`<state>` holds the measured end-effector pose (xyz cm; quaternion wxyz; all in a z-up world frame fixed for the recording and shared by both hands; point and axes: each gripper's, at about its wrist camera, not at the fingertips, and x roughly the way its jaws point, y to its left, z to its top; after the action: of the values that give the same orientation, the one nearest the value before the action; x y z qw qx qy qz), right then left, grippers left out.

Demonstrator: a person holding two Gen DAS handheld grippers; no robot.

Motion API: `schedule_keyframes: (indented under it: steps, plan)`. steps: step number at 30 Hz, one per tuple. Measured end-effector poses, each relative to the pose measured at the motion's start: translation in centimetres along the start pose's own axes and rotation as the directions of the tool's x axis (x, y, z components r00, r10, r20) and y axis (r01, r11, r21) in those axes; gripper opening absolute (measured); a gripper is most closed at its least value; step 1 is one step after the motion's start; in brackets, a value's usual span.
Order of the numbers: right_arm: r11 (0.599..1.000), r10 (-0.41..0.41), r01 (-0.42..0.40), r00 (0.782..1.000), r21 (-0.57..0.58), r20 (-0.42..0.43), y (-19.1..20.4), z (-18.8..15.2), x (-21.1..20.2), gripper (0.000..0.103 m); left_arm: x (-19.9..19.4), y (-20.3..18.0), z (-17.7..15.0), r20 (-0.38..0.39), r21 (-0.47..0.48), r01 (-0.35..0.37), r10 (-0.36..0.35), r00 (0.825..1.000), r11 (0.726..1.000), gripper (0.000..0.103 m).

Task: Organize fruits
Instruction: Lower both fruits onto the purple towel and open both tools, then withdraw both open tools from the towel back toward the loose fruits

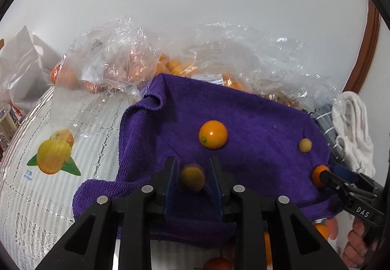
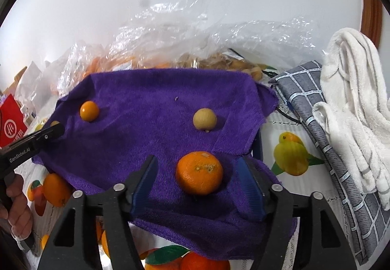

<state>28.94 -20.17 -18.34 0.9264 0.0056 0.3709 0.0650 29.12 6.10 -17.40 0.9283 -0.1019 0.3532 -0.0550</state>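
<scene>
The left gripper [image 1: 192, 178] stood parted over the near edge of a purple towel [image 1: 243, 111], and a small yellowish-brown fruit [image 1: 191, 178], blurred and perhaps a longan, sat in the gap between its blue pads without clearly touching either. Just beyond those fingers lay a smooth orange kumquat [image 1: 213, 134] on the towel, and farther to their right a pale longan [image 1: 305, 145].

The right gripper [image 2: 198, 176] was spread wide on either side of a mandarin [image 2: 199, 173] resting on the towel, with space showing between the fruit and both pads. Ahead of its fingers lay the same pale longan, and well off to the front-left the kumquat, close to the tip of the other tool.

Beyond the towel's far edge, past both grippers, were crumpled clear plastic bags [image 1: 114, 60] holding more orange fruit. To the right of the right gripper lay a grey checked cloth [image 2: 314, 109] with a white towel [image 2: 353, 104] heaped on it. The tablecloth [image 1: 31, 196] under everything carried printed mango pictures, and an orange fruit [image 2: 56, 189] sat on it to the left of the right gripper.
</scene>
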Motion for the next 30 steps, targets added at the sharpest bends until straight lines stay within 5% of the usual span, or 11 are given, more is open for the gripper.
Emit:
schedule_keyframes:
  steps: [3, 14, 25, 30]
  plan:
    - [1.000, 0.005, -0.005, 1.000, 0.017, 0.009, 0.0, -0.1, -0.3, 0.069, -0.7, 0.2, 0.1, 0.035, -0.008, 0.014, -0.014, 0.999, 1.000, 0.045]
    - [1.000, -0.011, 0.010, 0.998, 0.021, 0.055, 1.0, 0.9, -3.0, 0.069, -4.9, -0.2, 0.3, 0.118, 0.014, 0.042, -0.043, 0.992, 0.999, 0.046]
    - [0.998, -0.021, 0.023, 0.999, -0.058, 0.042, 3.5, -2.6, -8.0, 0.069, -9.0, 2.7, -4.4, 0.004, 0.077, -0.046, 0.046, 0.999, 0.996, 0.046]
    - [0.994, -0.005, 0.007, 1.000, -0.105, 0.021, 5.2, -4.9, -8.4, 0.069, -9.8, 5.2, -6.6, -0.027, 0.030, -0.042, 0.043, 0.999, 0.999, 0.046]
